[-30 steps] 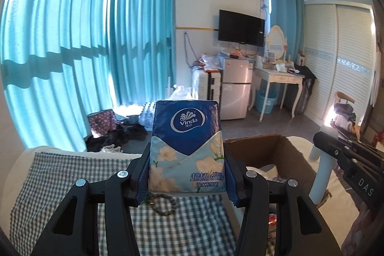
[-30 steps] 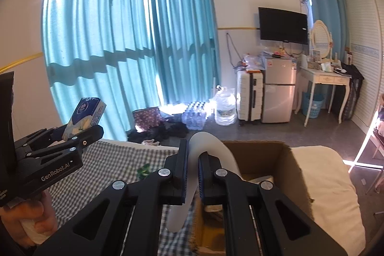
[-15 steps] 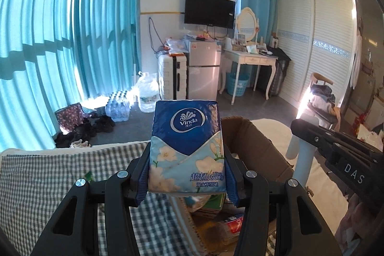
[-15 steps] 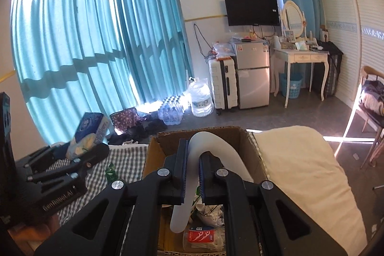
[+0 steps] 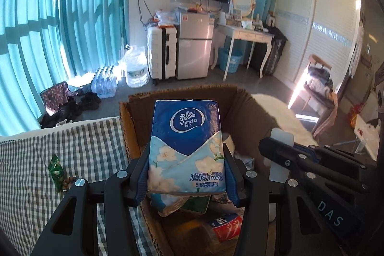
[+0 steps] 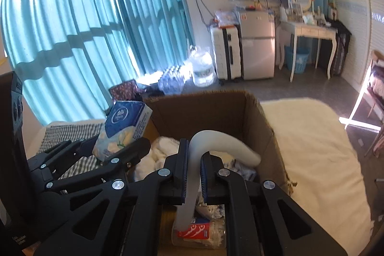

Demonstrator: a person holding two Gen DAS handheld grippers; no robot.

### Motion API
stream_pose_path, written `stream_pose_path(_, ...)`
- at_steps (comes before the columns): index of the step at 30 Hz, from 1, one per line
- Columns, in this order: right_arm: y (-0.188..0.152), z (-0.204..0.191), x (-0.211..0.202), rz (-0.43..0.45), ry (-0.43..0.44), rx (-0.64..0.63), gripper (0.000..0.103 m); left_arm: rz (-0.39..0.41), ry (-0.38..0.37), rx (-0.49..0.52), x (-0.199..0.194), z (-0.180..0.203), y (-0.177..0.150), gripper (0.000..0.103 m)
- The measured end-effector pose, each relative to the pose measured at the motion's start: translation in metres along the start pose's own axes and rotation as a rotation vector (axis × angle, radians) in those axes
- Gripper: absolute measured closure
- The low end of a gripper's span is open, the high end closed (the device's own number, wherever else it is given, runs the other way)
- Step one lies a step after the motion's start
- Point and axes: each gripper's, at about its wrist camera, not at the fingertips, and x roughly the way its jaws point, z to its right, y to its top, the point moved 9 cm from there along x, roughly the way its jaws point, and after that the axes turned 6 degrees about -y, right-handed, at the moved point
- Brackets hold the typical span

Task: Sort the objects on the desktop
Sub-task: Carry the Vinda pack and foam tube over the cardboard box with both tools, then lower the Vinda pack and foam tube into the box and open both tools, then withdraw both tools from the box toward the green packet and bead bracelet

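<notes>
My left gripper is shut on a blue and white Vinda tissue pack, held upright over the open cardboard box. The right wrist view shows that pack at the box's left wall, in the left gripper. My right gripper is shut on a white curved strip, whose hooked end arches over the box. Its lower end hangs down between the jaws into the box. In the left wrist view the right gripper sits at the right, level with the box.
The box holds a red and white pack, a white cloth and other wrapped items. Left of it lies a checked cloth with a green wrapper and a bead bracelet. A white fluffy blanket lies to the right.
Both grippers have swung right and sunk, from above the checked cloth to above the open box. Each still holds its object; the box's contents have come into view.
</notes>
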Motion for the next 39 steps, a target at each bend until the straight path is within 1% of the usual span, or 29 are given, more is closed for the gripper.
stream_pose_path(2,-0.013,0.008,0.015,-0.066,-0.015,0.01,0.093,-0.03,0.001,-0.003,0.01,0.0,-0.007,0.051)
stream_pose_path(4,-0.025,0.013,0.028,-0.127,-0.032,-0.01,0.092,-0.057,-0.003,-0.011,0.018,-0.003,-0.012,0.051)
stream_pose_path(8,-0.05,0.021,0.045,-0.227,-0.076,-0.055,0.092,-0.086,0.018,-0.004,0.025,-0.004,-0.016,0.05)
stream_pose_path(10,-0.055,0.021,0.048,-0.249,-0.084,-0.069,0.09,-0.087,0.025,0.001,0.026,-0.003,-0.015,0.047)
stream_pose_path(11,-0.057,0.022,0.048,-0.254,-0.089,-0.071,0.089,-0.087,0.023,0.0,0.026,-0.003,-0.015,0.04)
stream_pose_path(12,-0.056,0.023,0.048,-0.258,-0.104,-0.073,0.082,-0.091,0.021,-0.003,0.026,-0.003,-0.015,0.03)
stream_pose_path(13,-0.056,0.024,0.048,-0.26,-0.125,-0.074,0.069,-0.093,0.021,-0.008,0.027,-0.003,-0.015,0.025)
stream_pose_path(14,-0.055,0.026,0.047,-0.256,-0.142,-0.074,0.061,-0.091,0.021,-0.012,0.026,-0.002,-0.014,0.021)
stream_pose_path(15,-0.054,0.028,0.044,-0.246,-0.155,-0.074,0.046,-0.085,0.02,-0.015,0.024,-0.003,-0.014,0.021)
stream_pose_path(16,-0.053,0.03,0.041,-0.232,-0.168,-0.073,0.036,-0.076,0.023,-0.017,0.022,-0.005,-0.012,0.021)
stream_pose_path(17,-0.05,0.032,0.037,-0.221,-0.183,-0.07,0.034,-0.062,0.032,-0.022,0.018,-0.008,-0.011,0.021)
stream_pose_path(18,-0.048,0.033,0.033,-0.207,-0.192,-0.065,0.033,-0.046,0.046,-0.031,0.014,-0.012,-0.009,0.021)
stream_pose_path(20,-0.041,0.032,0.025,-0.173,-0.183,-0.043,0.033,-0.009,0.062,-0.05,0.003,-0.021,-0.003,0.021)
stream_pose_path(24,-0.021,0.026,0.001,-0.068,-0.177,-0.016,0.031,0.043,0.088,-0.073,-0.022,-0.038,0.009,0.021)
stream_pose_path(26,-0.01,0.021,-0.009,-0.012,-0.185,-0.015,0.029,0.061,0.103,-0.074,-0.034,-0.046,0.013,0.021)
stream_pose_path(28,0.001,0.016,-0.02,0.042,-0.179,0.001,0.025,0.082,0.116,-0.081,-0.047,-0.055,0.018,0.019)
stream_pose_path(32,0.019,0.001,-0.038,0.132,-0.174,0.002,0.018,0.145,0.147,-0.114,-0.079,-0.08,0.024,0.011)
stream_pose_path(34,0.026,-0.004,-0.043,0.159,-0.191,0.0,0.007,0.176,0.17,-0.131,-0.098,-0.096,0.024,0.005)
stream_pose_path(36,0.03,-0.009,-0.048,0.179,-0.195,0.0,0.006,0.214,0.195,-0.14,-0.119,-0.114,0.024,0.0)
stream_pose_path(39,0.036,-0.018,-0.056,0.222,-0.159,0.03,0.004,0.243,0.246,-0.136,-0.142,-0.138,0.023,0.0)
